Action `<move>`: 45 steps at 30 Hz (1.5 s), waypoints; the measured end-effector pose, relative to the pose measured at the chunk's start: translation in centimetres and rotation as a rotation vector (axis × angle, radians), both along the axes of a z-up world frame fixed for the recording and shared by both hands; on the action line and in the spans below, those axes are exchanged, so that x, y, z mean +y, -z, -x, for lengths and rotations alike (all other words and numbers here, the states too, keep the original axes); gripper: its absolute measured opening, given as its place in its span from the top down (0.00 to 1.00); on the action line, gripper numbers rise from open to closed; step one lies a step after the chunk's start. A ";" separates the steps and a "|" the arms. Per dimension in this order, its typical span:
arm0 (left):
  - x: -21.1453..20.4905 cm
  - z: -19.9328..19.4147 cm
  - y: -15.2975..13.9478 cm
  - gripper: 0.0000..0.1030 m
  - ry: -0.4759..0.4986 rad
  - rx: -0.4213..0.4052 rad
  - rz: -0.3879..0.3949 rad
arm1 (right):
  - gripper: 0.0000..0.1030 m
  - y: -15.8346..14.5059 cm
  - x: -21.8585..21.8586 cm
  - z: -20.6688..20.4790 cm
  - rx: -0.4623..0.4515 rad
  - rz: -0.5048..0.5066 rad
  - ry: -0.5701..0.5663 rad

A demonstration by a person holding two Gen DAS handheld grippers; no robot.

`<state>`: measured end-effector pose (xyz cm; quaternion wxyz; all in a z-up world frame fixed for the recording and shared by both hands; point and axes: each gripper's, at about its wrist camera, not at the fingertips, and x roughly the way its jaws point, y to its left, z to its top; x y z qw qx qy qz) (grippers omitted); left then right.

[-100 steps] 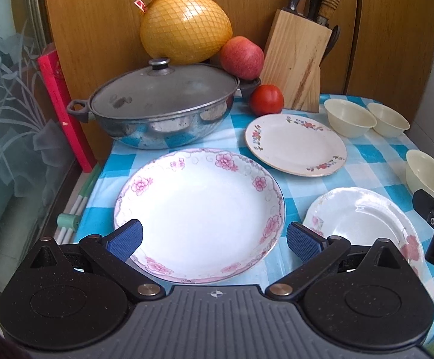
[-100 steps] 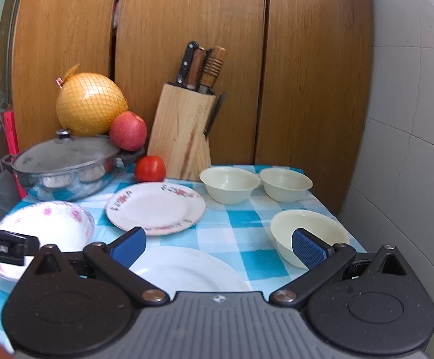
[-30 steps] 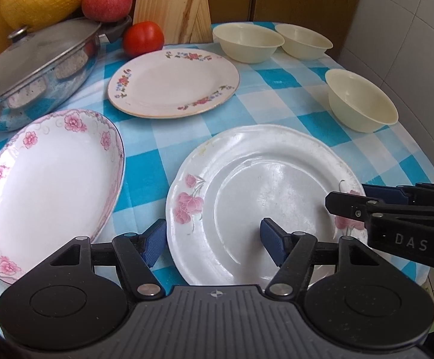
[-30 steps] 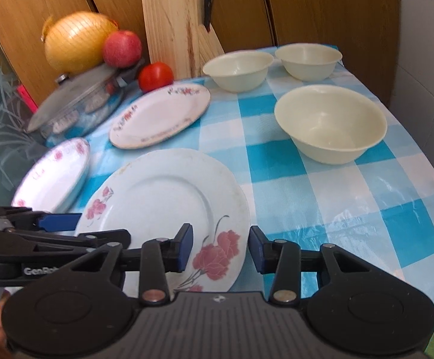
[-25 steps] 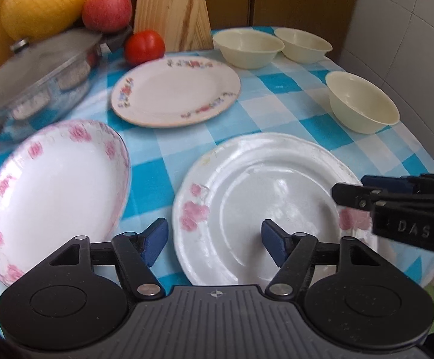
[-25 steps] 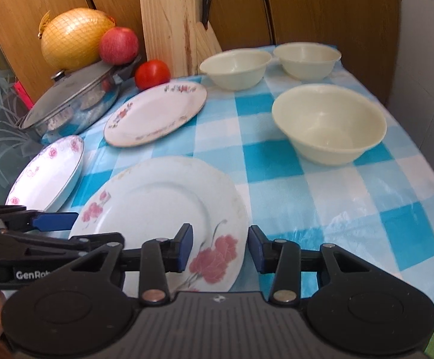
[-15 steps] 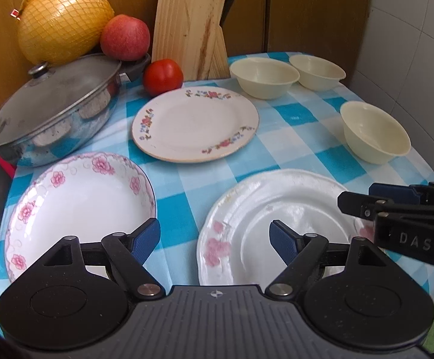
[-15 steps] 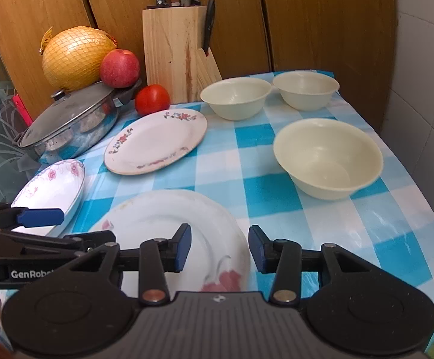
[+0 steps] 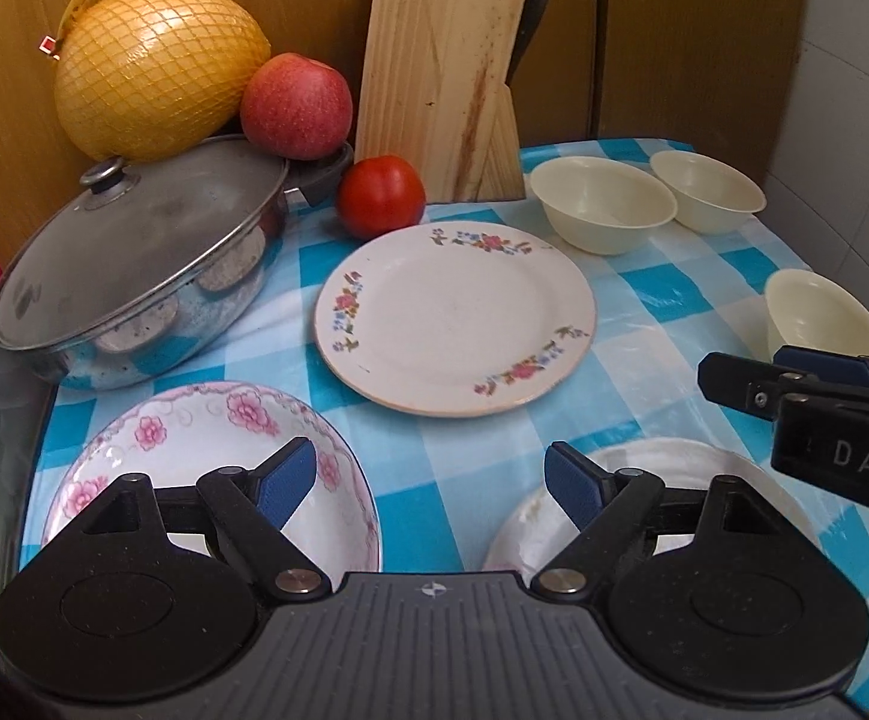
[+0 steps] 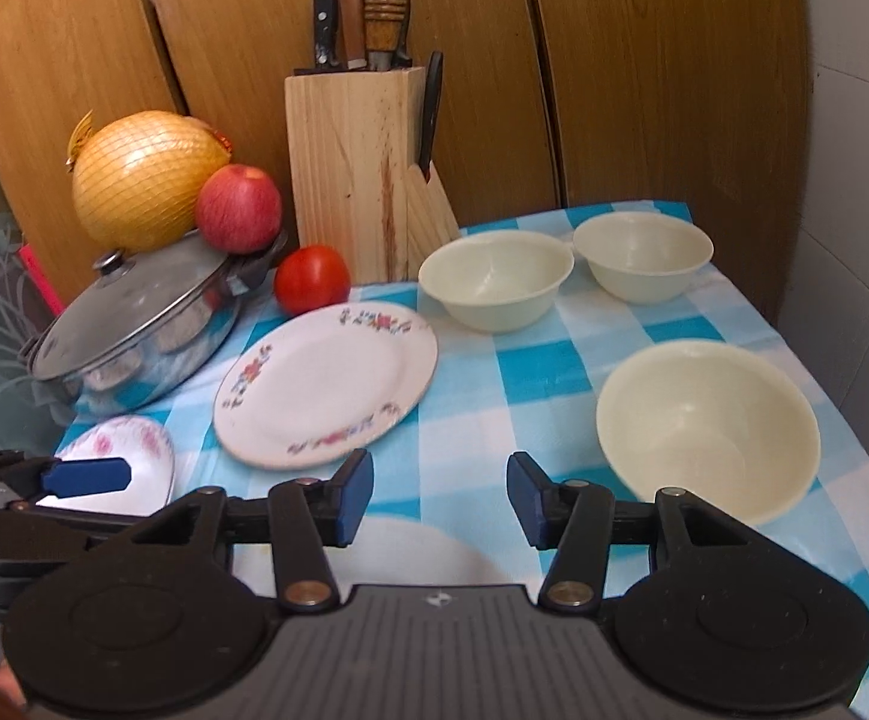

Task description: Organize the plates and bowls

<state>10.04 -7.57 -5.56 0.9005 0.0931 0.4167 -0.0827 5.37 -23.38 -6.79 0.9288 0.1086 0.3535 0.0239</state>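
Left gripper [image 9: 431, 474] spread wide, right gripper [image 10: 437, 495] part open, both just widened, grasping nothing. Under them, a white plate [image 9: 674, 468]; ahead, flowered plate [image 9: 455, 318], three bowls [image 10: 497, 285] apart. Nothing stacked yet, apparently.

"DAS" in white letters on the right claw [image 9: 806, 384] body

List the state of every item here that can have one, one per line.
Pot: lid on.
Flowered plate: empty, flat.
Pink-rimmed dish: empty.
Three cream bowls: upright, empty, unstacked.
Left tool: open, empty, just widened.
Right tool: open, empty, just widened.
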 end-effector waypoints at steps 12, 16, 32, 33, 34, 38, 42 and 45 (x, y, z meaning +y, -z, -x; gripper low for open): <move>-0.4 -3.3 1.3 0.15 -0.011 0.022 -0.031 | 0.54 0.8 0.3 -4.2 -0.005 0.008 0.016; -0.4 -4.5 1.9 0.14 -0.018 0.038 -0.034 | 0.54 1.3 0.1 -5.4 0.004 0.006 0.029; 0.1 -9.3 3.7 0.11 -0.019 0.146 0.057 | 0.53 3.4 -0.3 -8.9 0.066 -0.053 0.066; 0.2 -9.7 3.8 0.11 -0.028 0.150 0.059 | 0.53 3.6 -0.3 -9.1 0.072 -0.062 0.069; 0.2 -10.0 3.9 0.11 -0.031 0.152 0.058 | 0.53 3.8 -0.3 -9.4 0.077 -0.067 0.071; 0.4 -11.0 4.3 0.10 -0.045 0.151 0.062 | 0.53 4.5 -0.3 -10.5 0.103 -0.118 0.071; 0.8 -12.0 4.5 0.10 -0.063 0.154 0.091 | 0.54 5.1 -0.3 -11.5 0.124 -0.180 0.078; 1.2 -13.0 4.6 0.10 -0.079 0.152 0.116 | 0.59 5.3 -0.6 -12.3 0.124 -0.201 0.088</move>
